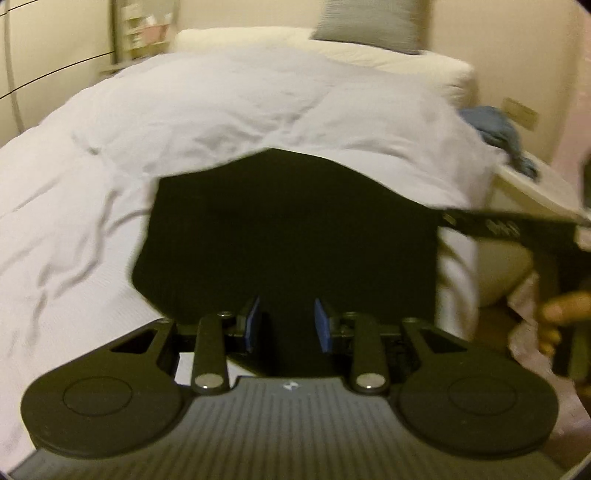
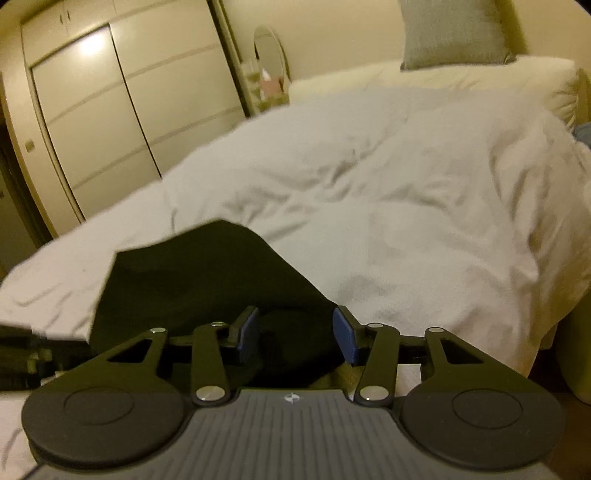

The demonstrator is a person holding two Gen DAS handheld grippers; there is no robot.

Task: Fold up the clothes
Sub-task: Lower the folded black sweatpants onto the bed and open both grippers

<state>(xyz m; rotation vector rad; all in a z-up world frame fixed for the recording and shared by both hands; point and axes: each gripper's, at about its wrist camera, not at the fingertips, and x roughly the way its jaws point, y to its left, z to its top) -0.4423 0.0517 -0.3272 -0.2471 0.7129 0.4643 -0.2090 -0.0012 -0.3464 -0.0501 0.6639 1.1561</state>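
Note:
A black garment [image 1: 288,229] lies flat on the white duvet [image 1: 184,122] at the foot of the bed. My left gripper [image 1: 287,325] is open, its blue pads [image 1: 253,325] apart over the garment's near edge. The right gripper's black arm [image 1: 498,227] reaches in at the garment's right edge, with a hand behind it. In the right wrist view the black garment [image 2: 207,280] lies ahead and to the left. My right gripper [image 2: 295,332] is open, its blue pads [image 2: 345,334] on either side of the garment's near right corner.
A blue garment [image 1: 495,129] is heaped on a light table [image 1: 543,188] right of the bed. A grey cushion [image 2: 454,33] and cream pillows [image 2: 480,81] are at the head. Wardrobe doors [image 2: 110,110] stand at the left. The left gripper [image 2: 22,350] shows at the left edge.

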